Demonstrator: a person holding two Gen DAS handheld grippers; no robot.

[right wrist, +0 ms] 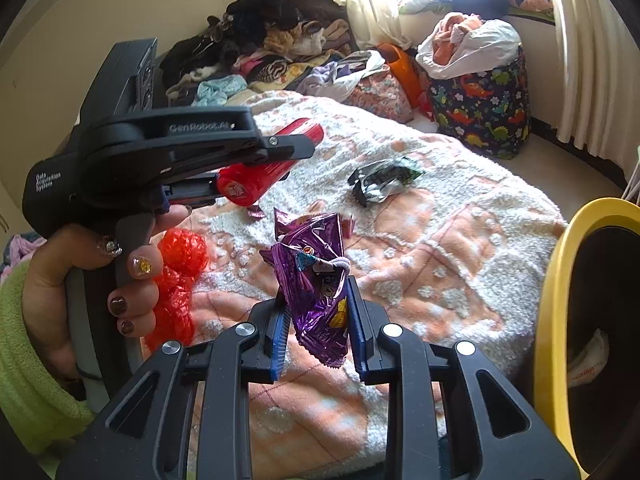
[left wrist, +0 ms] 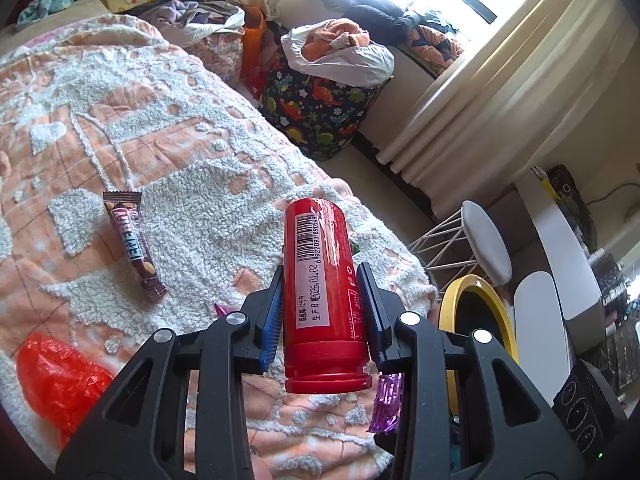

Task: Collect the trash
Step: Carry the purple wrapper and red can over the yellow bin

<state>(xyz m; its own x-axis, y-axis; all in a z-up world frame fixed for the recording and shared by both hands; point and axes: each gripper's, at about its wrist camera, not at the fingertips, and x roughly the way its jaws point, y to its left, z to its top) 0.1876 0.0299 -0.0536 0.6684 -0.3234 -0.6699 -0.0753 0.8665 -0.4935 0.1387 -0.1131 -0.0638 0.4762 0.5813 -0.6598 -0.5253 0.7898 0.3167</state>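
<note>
1. The left gripper [left wrist: 320, 308] points forward and down over the bed, its blue pads pinching a red cylindrical container [left wrist: 324, 292] by the sides (barcode label facing up, its cap end toward the camera).
2. In the right wrist view, a hand [right wrist: 80, 280] in a green sleeve wraps the left gripper's handle, and the red container juts from its fingers above the blanket.
3. The right gripper [right wrist: 318, 320] is likewise tilted downward, jaws clamped on a crumpled purple foil wrapper [right wrist: 316, 280] held clear of the bed.
4. On the orange-and-white blanket [left wrist: 168, 168] lie a brown snack bar wrapper [left wrist: 134, 240], a red plastic bag [left wrist: 60, 380] and a silver-and-green torn packet [right wrist: 380, 178].
5. A yellow-rimmed bin [right wrist: 560, 300] stands beside the bed; a dinosaur-print basket [left wrist: 320, 112] sits near the curtained window.
</note>
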